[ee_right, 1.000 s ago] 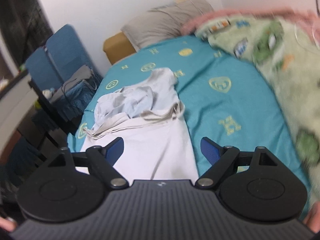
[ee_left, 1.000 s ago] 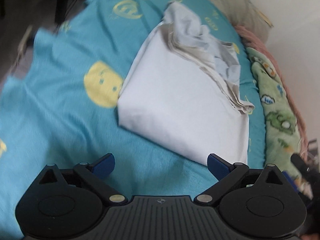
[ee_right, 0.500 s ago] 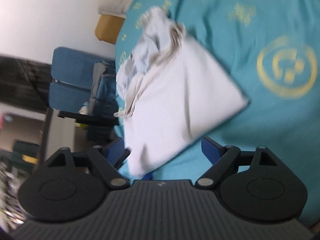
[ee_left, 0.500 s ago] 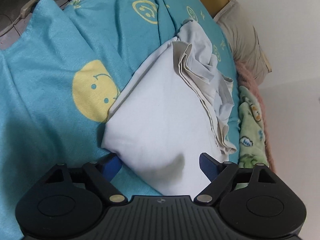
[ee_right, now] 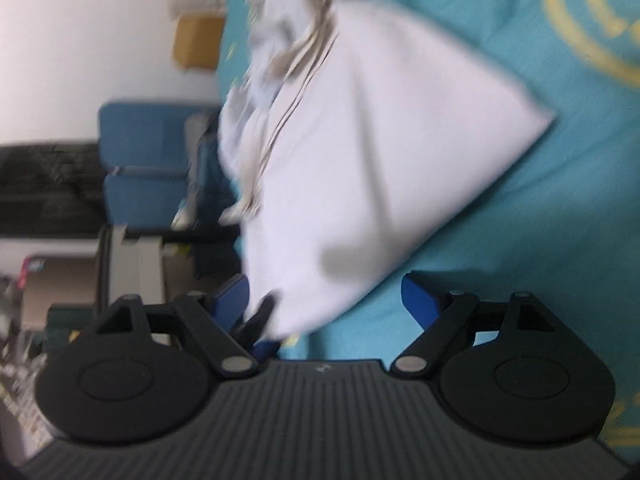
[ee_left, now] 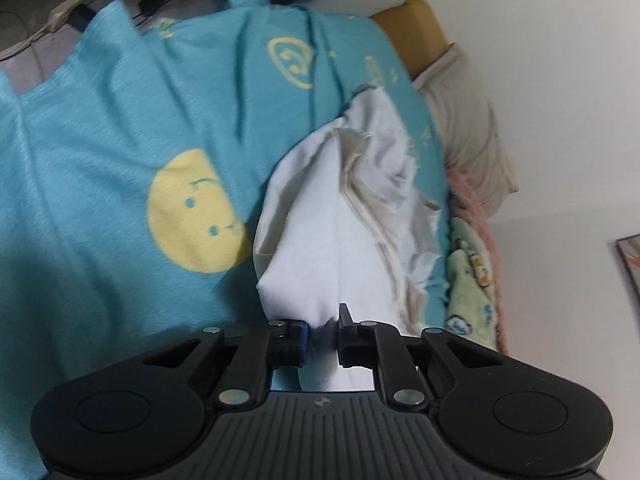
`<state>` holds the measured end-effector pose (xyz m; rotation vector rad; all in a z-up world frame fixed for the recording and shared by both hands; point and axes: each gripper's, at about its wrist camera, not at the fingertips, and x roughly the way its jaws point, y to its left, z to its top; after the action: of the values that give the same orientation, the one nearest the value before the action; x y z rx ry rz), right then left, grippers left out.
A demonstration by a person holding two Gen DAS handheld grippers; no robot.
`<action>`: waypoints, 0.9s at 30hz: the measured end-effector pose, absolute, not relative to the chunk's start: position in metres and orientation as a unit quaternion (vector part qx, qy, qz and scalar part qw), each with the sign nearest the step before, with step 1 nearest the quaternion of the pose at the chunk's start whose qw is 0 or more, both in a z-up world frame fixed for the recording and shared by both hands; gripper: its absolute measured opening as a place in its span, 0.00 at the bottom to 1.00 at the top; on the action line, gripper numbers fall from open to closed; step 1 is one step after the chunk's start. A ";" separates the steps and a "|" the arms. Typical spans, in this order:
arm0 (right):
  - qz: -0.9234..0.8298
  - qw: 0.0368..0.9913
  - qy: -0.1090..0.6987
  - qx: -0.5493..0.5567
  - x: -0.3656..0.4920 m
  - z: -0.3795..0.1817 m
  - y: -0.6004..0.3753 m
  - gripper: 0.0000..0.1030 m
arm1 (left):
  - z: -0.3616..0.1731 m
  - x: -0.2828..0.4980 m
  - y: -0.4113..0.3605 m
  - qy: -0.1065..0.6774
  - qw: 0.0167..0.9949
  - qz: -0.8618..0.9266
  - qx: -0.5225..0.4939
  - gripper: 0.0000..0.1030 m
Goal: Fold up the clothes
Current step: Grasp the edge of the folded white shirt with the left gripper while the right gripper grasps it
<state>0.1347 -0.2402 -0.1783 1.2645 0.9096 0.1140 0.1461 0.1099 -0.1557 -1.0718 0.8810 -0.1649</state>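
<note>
Half a second back the left gripper stood wide at the near edge of the white garment; now it's clamped on that edge, pinching the cloth up into a ridge. The right gripper hangs spread wide over the garment's near corner, holding nothing. It lies on the teal bedspread beside the yellow smiley, partly folded, far end bunched, so more folding is left.

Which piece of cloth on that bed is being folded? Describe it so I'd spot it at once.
Find the bed's teal sheet with yellow smiley faces. On it lies a white garment, partly folded, its near corner pinched in the left gripper. Unlike the green fleece blanket alongside, it is plain, with bunched layers at its far end.
</note>
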 end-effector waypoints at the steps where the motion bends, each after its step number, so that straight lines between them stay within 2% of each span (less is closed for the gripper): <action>1: 0.026 0.722 0.400 0.564 0.132 -0.176 -0.246 0.66 | -0.154 0.145 0.111 0.399 0.765 -0.081 -0.499 0.13; 2: -0.001 0.737 0.387 0.555 0.128 -0.172 -0.252 0.65 | -0.154 0.145 0.112 0.398 0.762 -0.083 -0.503 0.13; 4: -0.031 0.751 0.368 0.547 0.125 -0.168 -0.261 0.53 | -0.155 0.145 0.113 0.397 0.756 -0.085 -0.513 0.13; 5: -0.040 0.751 0.368 0.546 0.125 -0.167 -0.264 0.35 | -0.158 0.145 0.113 0.399 0.752 -0.085 -0.518 0.13; 6: -0.041 0.751 0.369 0.546 0.125 -0.167 -0.264 0.24 | -0.161 0.144 0.115 0.402 0.746 -0.085 -0.524 0.13; 7: -0.039 0.751 0.369 0.546 0.126 -0.167 -0.264 0.20 | -0.164 0.144 0.116 0.406 0.740 -0.084 -0.530 0.13; 9: -0.029 0.760 0.362 0.539 0.126 -0.161 -0.263 0.13 | -0.171 0.143 0.120 0.421 0.725 -0.085 -0.539 0.20; 11: -0.014 0.769 0.352 0.533 0.126 -0.154 -0.261 0.11 | -0.178 0.148 0.115 0.443 0.710 -0.093 -0.540 0.47; 13: 0.001 0.778 0.341 0.528 0.126 -0.145 -0.262 0.11 | -0.182 0.152 0.106 0.464 0.697 -0.111 -0.535 0.59; 19: 0.025 0.787 0.319 0.528 0.124 -0.133 -0.261 0.09 | -0.192 0.154 0.058 0.529 0.640 -0.198 -0.521 0.79; 24: 0.027 0.790 0.310 0.529 0.122 -0.129 -0.264 0.08 | -0.198 0.164 0.036 0.517 0.644 -0.200 -0.527 0.75; 27: 0.023 0.793 0.302 0.530 0.122 -0.128 -0.267 0.08 | -0.192 0.167 0.057 0.466 0.682 -0.155 -0.542 0.71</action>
<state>0.1221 -0.2669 -0.1276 1.1390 0.6486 0.0504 0.1667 0.0567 -0.1916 -1.2148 1.0453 -0.3483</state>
